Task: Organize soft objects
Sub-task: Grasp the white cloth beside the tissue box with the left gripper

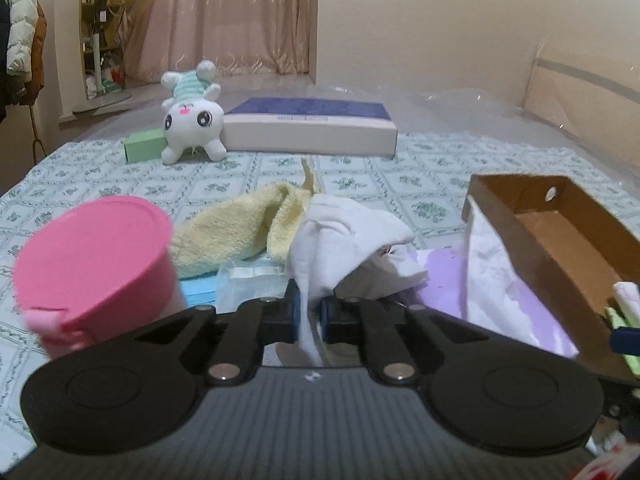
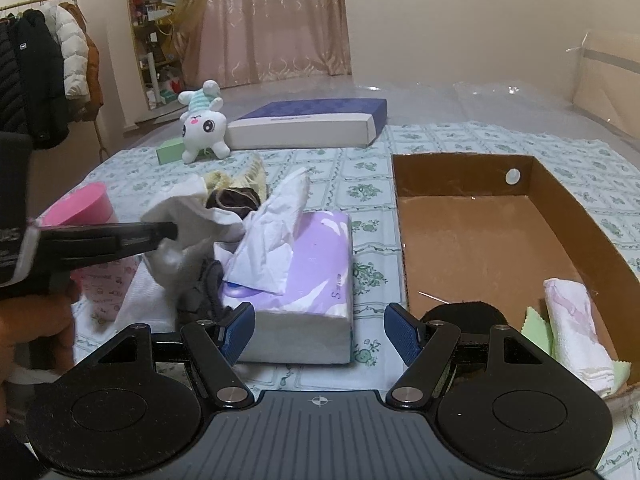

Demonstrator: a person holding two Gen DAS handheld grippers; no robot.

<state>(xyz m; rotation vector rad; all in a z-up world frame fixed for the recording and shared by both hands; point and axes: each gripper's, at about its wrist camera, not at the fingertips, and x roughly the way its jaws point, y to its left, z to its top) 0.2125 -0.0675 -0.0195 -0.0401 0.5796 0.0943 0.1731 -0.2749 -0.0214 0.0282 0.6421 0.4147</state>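
Observation:
My left gripper (image 1: 310,304) is shut on a white cloth (image 1: 344,236), which bunches up just ahead of the pads. In the right wrist view the same left gripper (image 2: 168,232) pinches the white cloth (image 2: 188,216) above a heap of dark fabric (image 2: 236,200). A yellow towel (image 1: 236,228) lies behind the white cloth. My right gripper (image 2: 320,332) stands open and holds nothing, over the near end of a purple tissue pack (image 2: 312,264). A brown cardboard box (image 2: 568,216) to the right holds a folded pink-white cloth (image 2: 576,328) and a green cloth (image 2: 536,332).
A pink lidded container (image 1: 92,248) stands at the left, close to my left gripper. A white plush bunny (image 1: 192,116), a green block (image 1: 144,148) and a flat blue-topped box (image 1: 312,124) sit at the far side of the patterned bedcover. A hand (image 2: 32,328) shows at the left edge.

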